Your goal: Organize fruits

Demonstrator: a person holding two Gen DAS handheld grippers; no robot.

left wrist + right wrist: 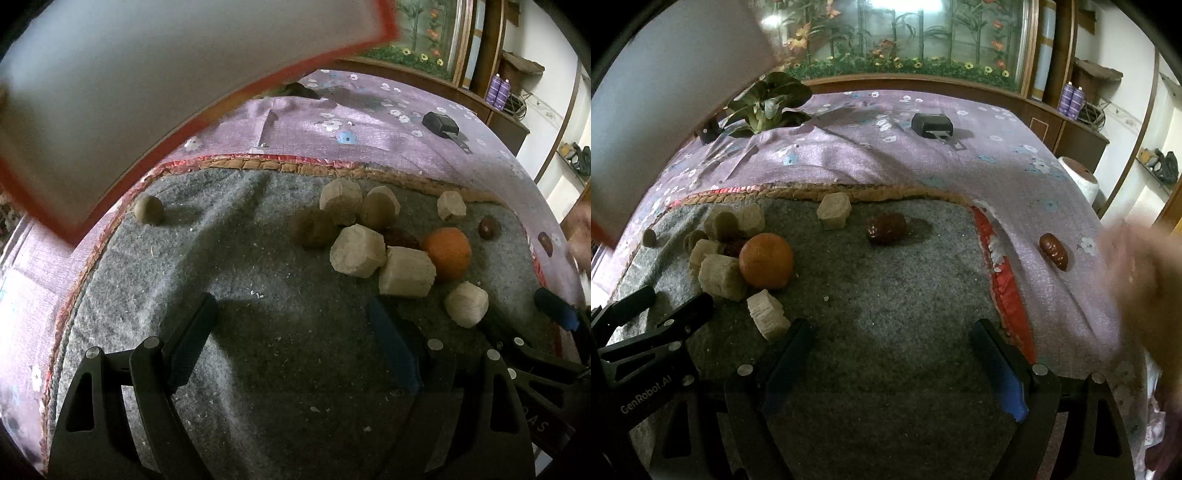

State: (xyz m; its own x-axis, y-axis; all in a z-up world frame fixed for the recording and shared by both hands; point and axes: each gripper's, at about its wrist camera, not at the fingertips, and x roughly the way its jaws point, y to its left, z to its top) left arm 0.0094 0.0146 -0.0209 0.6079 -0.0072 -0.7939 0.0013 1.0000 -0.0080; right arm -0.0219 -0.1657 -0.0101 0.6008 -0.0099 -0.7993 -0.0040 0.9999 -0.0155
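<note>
An orange (447,252) (766,260) lies on a grey felt mat (258,258) (886,295) among several pale cut chunks (357,250) (722,277). A dark red date (887,228) lies alone on the mat, also seen in the left wrist view (487,228). Another date (1053,250) lies on the purple cloth to the right. A small brown ball (149,209) sits at the mat's far left. My left gripper (295,339) is open and empty above the mat. My right gripper (894,354) is open and empty, right of the pile.
A blurred white board with a red edge (110,92) (665,92) hangs over the upper left. A black device (441,123) (932,125) lies on the flowered purple cloth (960,166). A leafy plant (768,101) stands behind. A blurred hand (1145,277) is at the right.
</note>
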